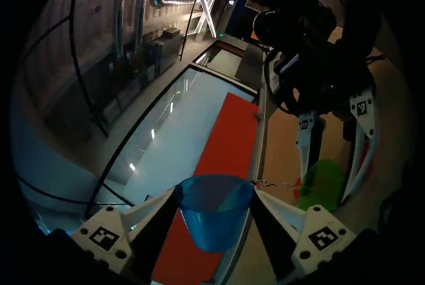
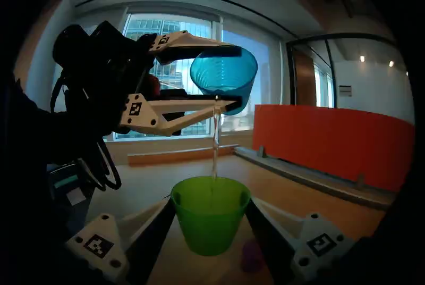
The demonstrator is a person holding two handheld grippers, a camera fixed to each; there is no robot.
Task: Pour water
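Tabletop [image 2: 159, 184], blue cup [image 2: 223, 75] tipped, water [image 2: 215, 147], green cup [image 2: 210, 221]

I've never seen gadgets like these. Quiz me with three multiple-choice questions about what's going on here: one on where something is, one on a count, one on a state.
1. Where is the blue cup relative to the green cup?
A) above it
B) inside it
C) underneath it

2. How many cups are in view?
A) one
B) two
C) four

3. What state is the blue cup in?
A) upright
B) tipped and pouring
C) upside down

Answers:
1 A: the left hand-held gripper holds it up over the green cup, which the right hand-held gripper grips.
2 B: one blue, one green.
3 B: a stream of water falls from its rim into the green cup.
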